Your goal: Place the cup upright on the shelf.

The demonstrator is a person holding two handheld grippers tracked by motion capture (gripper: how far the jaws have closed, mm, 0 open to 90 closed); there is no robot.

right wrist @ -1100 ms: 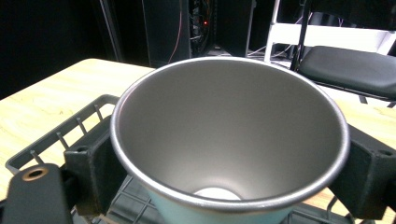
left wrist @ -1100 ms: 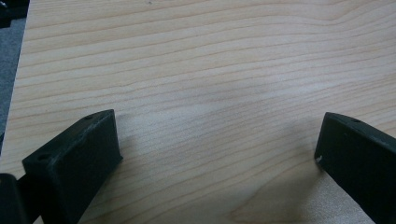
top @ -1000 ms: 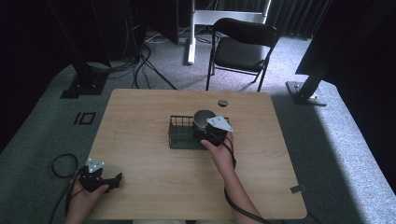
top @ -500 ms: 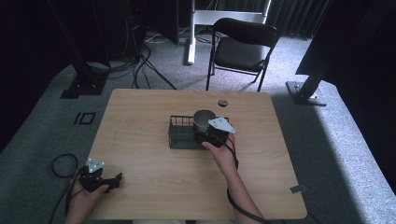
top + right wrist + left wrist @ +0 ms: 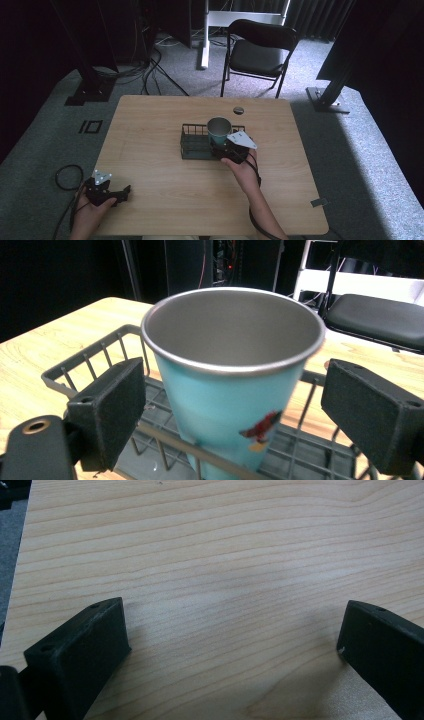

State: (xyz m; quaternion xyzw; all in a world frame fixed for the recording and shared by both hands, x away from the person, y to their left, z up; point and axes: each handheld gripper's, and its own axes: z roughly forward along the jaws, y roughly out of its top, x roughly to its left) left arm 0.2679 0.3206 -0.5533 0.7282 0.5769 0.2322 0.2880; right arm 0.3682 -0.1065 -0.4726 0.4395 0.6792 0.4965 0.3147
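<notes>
We are seeing the blue cup (image 5: 232,390) standing in the wire basket (image 5: 196,145), with our right gripper (image 5: 232,415) spread wide at three and nine o'clock of it, not touching. From above, our left gripper (image 5: 107,192) is resting at the table's (image 5: 165,195) seven o'clock corner; close up, its jaws are spread over bare wood.

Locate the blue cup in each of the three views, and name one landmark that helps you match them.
High view: the blue cup stands at the right end of the wire basket, mid-table.
Left gripper view: bare table between open jaws; no cup here.
Right gripper view: the cup fills the centre, between the open jaws.
Shared landmark: the wire basket.
</notes>
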